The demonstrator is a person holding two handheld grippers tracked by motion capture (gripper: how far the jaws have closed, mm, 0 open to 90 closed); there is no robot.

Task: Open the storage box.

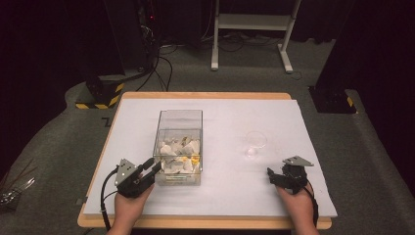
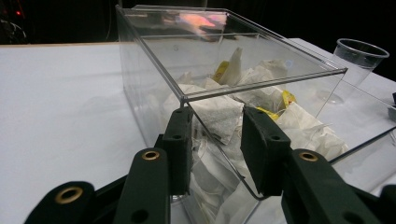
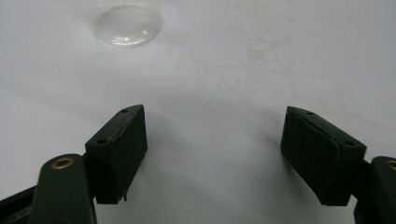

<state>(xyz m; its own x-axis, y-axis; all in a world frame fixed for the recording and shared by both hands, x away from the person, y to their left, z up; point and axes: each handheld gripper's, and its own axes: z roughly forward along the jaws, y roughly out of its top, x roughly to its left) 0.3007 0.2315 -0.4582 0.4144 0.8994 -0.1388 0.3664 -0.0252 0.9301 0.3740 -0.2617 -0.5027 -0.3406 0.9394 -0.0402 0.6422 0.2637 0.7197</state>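
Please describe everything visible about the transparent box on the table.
The transparent box is a clear, rectangular container that looks like plastic, standing upright and open-topped on the white table. It holds white tea bags, some with yellow tags. The left claw is open, its jaws standing on either side of the near corner.

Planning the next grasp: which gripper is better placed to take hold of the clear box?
Left. The left gripper has its open fingers astride the clear box corner; the right gripper sits apart on bare table.

box (image 2: 154, 51): clear glossy plastic | tea bags (image 2: 219, 112): matt paper | cup (image 2: 358, 58): clear plastic | table cover (image 1: 230, 191): matt white
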